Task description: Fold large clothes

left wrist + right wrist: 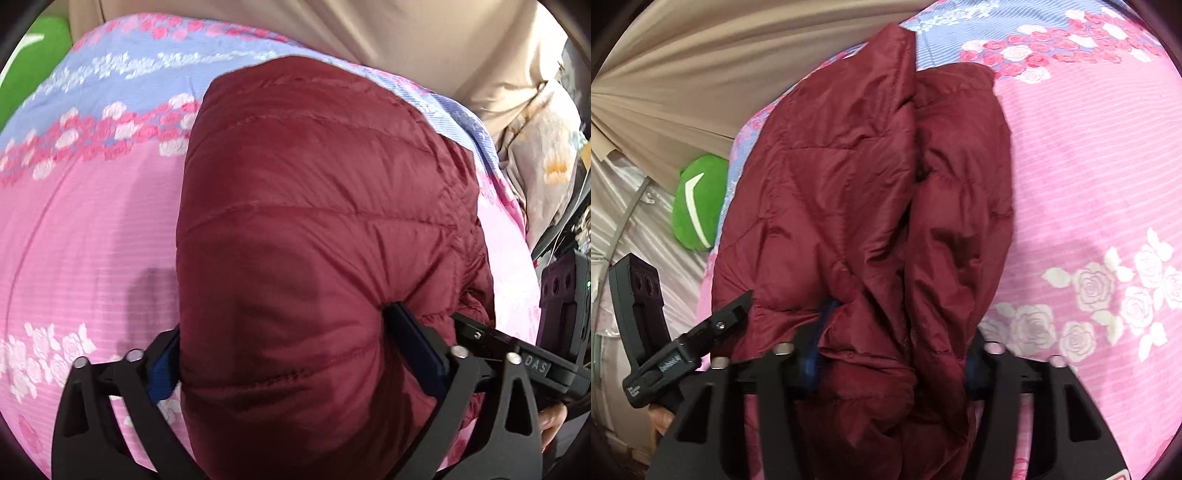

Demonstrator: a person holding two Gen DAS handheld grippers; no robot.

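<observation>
Already doubled over, the maroon puffer jacket (325,229) sits between both sets of jaws on the bed.

Left gripper (295,354) has its jaws spread wide around the near end of the folded bundle, one blue pad on each side and dented into the padding, so it reads as a broad clamp on thick layers, probably to keep the fold from springing open. Right gripper (886,363) has narrower jaws round a bunched, creased part of the same jacket; whether its pads truly pinch the fabric I cannot tell. Beyond the jaws the jacket stretches away along the pink rose-print bedsheet (92,229), lying flat on it. A beige curtain (701,66) hangs behind the bed, with a green cushion (698,206) tucked at the edge.
</observation>
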